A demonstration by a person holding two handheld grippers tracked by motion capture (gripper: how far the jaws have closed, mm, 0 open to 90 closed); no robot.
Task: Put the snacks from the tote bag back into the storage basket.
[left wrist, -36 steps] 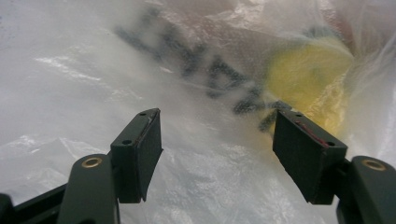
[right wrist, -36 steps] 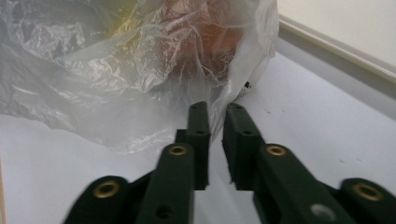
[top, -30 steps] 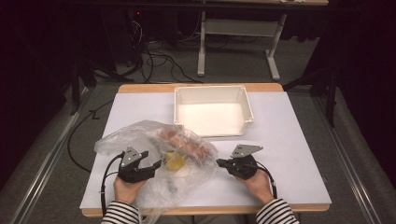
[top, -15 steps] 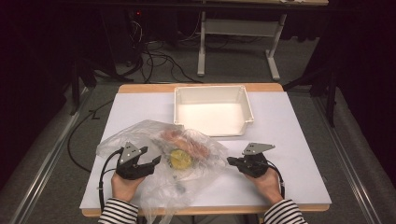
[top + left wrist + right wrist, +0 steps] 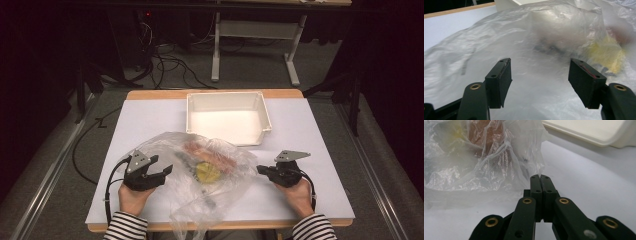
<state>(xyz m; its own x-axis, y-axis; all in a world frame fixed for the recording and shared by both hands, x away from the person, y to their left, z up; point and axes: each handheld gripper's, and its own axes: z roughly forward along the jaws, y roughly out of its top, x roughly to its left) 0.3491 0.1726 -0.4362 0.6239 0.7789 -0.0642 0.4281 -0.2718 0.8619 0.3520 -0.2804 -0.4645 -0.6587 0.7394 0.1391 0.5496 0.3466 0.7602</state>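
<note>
A crumpled clear plastic bag (image 5: 172, 150) lies on the white table top (image 5: 310, 125), holding a yellow lump (image 5: 207, 171), a pinkish-red item (image 5: 210, 151) and something dark. My left gripper (image 5: 161, 167) is at the bag's left side. In the left gripper view it (image 5: 540, 75) stands open, the film lying beyond and between the pads without being pressed. My right gripper (image 5: 260, 170) is at the bag's right edge. In the right gripper view it (image 5: 540, 178) is shut, with a corner of the bag (image 5: 499, 157) running into its tips.
A white empty tray (image 5: 265, 120) stands at the back middle of the table, just behind the bag. Bare table top lies to the right of the right gripper. Cables and desk legs are on the floor beyond the table's far edge.
My right gripper has moved to the right, staying shut, and the bag's right edge has stretched out with it. The left gripper has risen slightly at the bag's left side.
</note>
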